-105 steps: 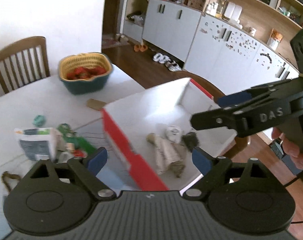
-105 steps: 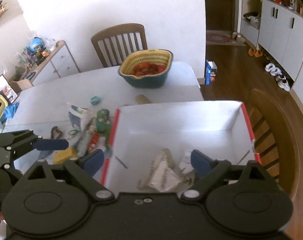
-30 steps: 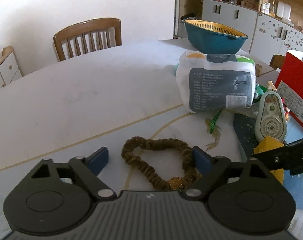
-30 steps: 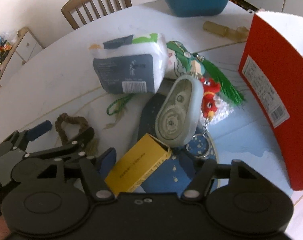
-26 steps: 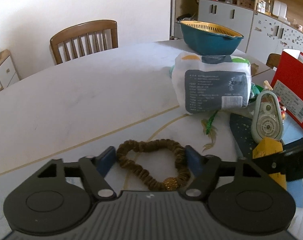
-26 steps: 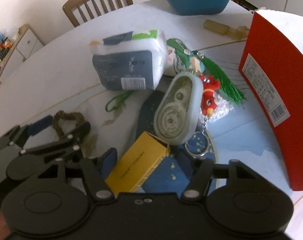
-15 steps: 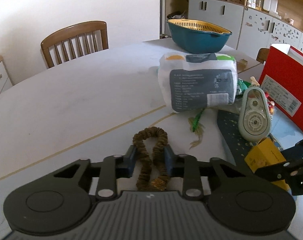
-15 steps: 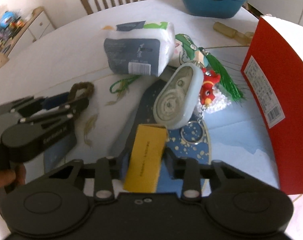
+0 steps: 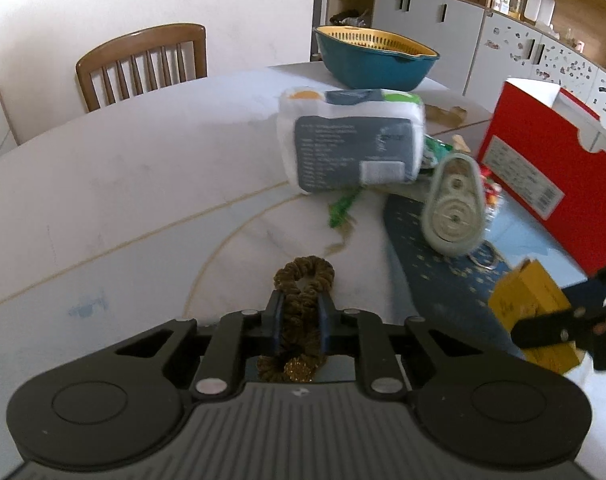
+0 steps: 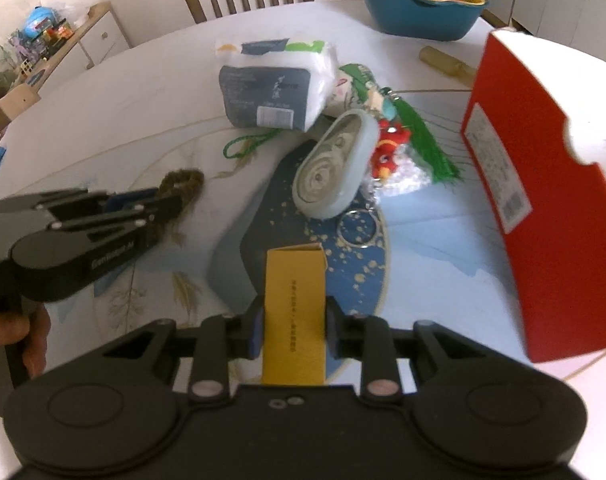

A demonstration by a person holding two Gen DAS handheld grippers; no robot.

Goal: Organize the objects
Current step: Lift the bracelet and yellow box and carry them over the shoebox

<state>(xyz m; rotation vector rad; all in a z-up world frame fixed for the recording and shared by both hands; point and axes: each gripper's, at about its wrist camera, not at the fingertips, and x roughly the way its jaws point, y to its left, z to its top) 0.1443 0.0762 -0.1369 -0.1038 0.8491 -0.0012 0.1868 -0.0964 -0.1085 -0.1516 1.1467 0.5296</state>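
Since a second ago, the left gripper (image 9: 299, 322) has gone from wide open around the brown scrunchie (image 9: 301, 304) to clamped on it, squeezing the loop into a narrow fold between the pads. The right gripper (image 10: 294, 330) has likewise narrowed from open to gripping the yellow box (image 10: 294, 312) (formerly slanted to the left of its centre line), which now points straight ahead between its fingers.

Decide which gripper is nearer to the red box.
Right. The right gripper, shut on the yellow carton, sits beside the red box; the left gripper, holding the scrunchie, lies farther away.
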